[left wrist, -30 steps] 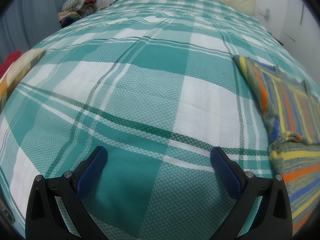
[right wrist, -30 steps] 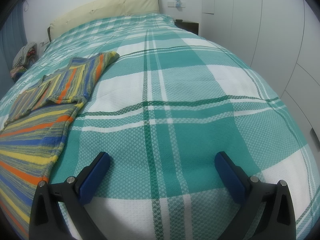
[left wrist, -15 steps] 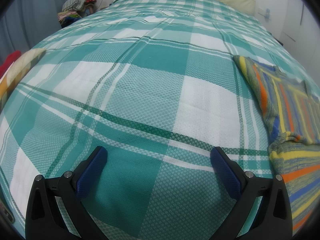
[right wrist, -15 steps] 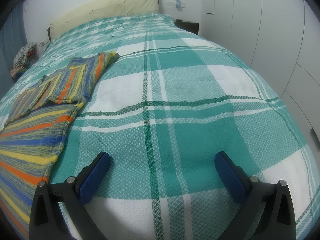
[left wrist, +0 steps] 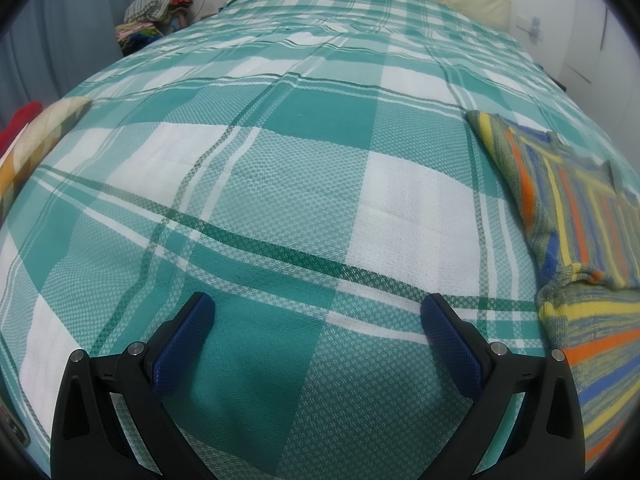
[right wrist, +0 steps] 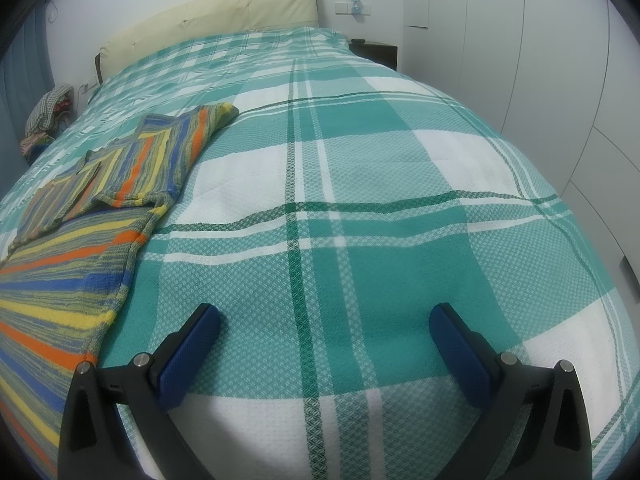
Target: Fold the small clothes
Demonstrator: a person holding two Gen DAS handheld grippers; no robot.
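Note:
A small striped knitted sweater point(left wrist: 576, 216) in yellow, orange, blue and grey lies flat on the bed at the right edge of the left wrist view. In the right wrist view the same sweater point(right wrist: 80, 240) fills the left side, one sleeve folded across its body. My left gripper point(left wrist: 318, 308) is open over bare bedspread, to the left of the sweater, with nothing between its blue pads. My right gripper point(right wrist: 324, 316) is open too, over bedspread just right of the sweater's hem edge.
A green and white plaid bedspread point(left wrist: 280, 168) covers the bed, with a cream headboard point(right wrist: 224, 12) at the far end. A pile of clothes point(left wrist: 160, 8) sits beyond the bed's far left corner. White wardrobe doors point(right wrist: 560, 60) stand along the right.

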